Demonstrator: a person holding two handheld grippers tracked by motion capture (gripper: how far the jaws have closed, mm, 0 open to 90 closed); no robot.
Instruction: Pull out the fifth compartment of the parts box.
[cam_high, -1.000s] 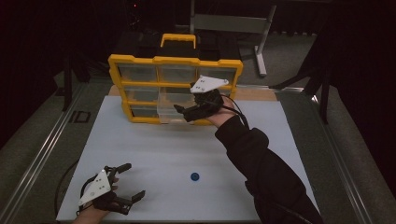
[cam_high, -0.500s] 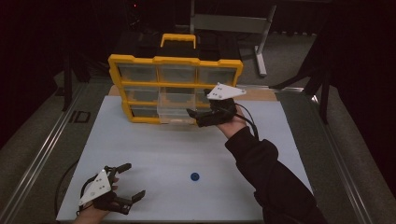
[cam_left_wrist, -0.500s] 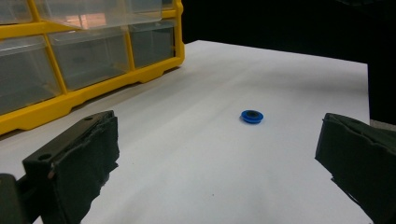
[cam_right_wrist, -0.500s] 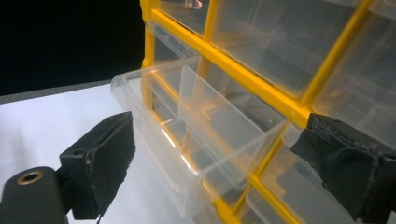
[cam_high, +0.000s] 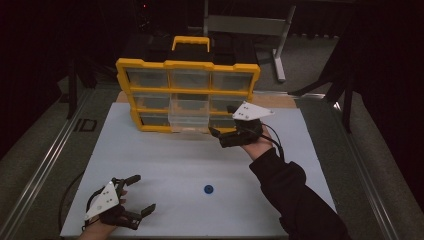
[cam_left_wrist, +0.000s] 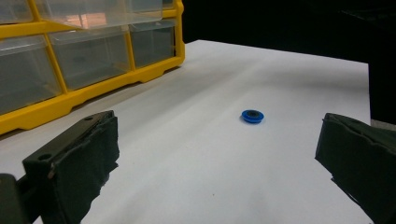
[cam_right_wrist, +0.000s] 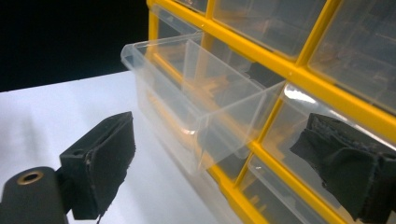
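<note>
A yellow organizer (cam_high: 187, 66) with clear drawers stands at the back of the white mat (cam_high: 170, 160). Its middle drawer (cam_high: 189, 116) is pulled out and looks empty in the right gripper view, where the drawer (cam_right_wrist: 196, 102) sits ahead of my jaws. My right gripper (cam_high: 223, 125) hovers open just right of that drawer, touching nothing. A small blue disc (cam_high: 208, 189) lies on the mat toward the front. My left gripper (cam_high: 143, 194) rests open at the front left, jaws pointed toward the disc (cam_left_wrist: 252, 115), well short of it.
The organizer's front (cam_left_wrist: 70, 60) fills the upper left of the left gripper view. Metal rails (cam_high: 55, 150) run along the table's left side, and a metal stand (cam_high: 280, 45) rises behind the organizer. The mat's right edge (cam_left_wrist: 366, 93) drops into darkness.
My right gripper has drawn back from the organizer's front, moving right and toward the near side. The drawer stays pulled out. The left gripper and the blue disc have not moved.
</note>
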